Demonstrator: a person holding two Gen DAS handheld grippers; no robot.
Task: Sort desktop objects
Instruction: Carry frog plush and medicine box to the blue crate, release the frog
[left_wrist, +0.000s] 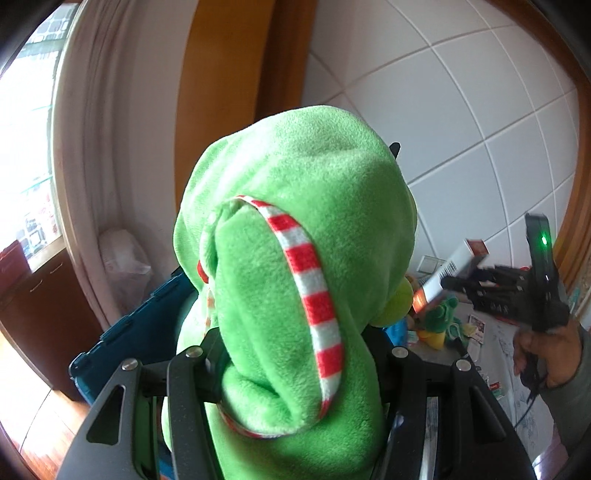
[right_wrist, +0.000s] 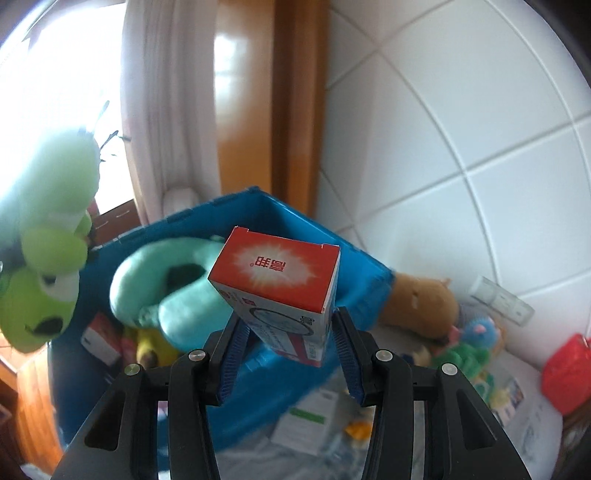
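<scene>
A green plush frog (left_wrist: 295, 266) with a red-and-white striped band fills the left wrist view, clamped between the fingers of my left gripper (left_wrist: 295, 373). The same frog (right_wrist: 44, 258) hangs at the left edge of the right wrist view, above the blue bin (right_wrist: 295, 229). My right gripper (right_wrist: 286, 350) is shut on a red-and-white carton (right_wrist: 280, 291), held over the bin's near side. From the left wrist camera, that right gripper (left_wrist: 448, 284) shows at the right with the carton (left_wrist: 447, 273) in it, carried by a hand (left_wrist: 554, 354).
The blue bin (left_wrist: 122, 332) holds a teal plush (right_wrist: 173, 288) and small boxes. On the table beside it lie a brown plush (right_wrist: 417, 302), a green toy (right_wrist: 461, 354), a red object (right_wrist: 567, 373), a clear bottle (right_wrist: 498, 295) and papers (right_wrist: 306, 424). Tiled wall behind, curtain and window left.
</scene>
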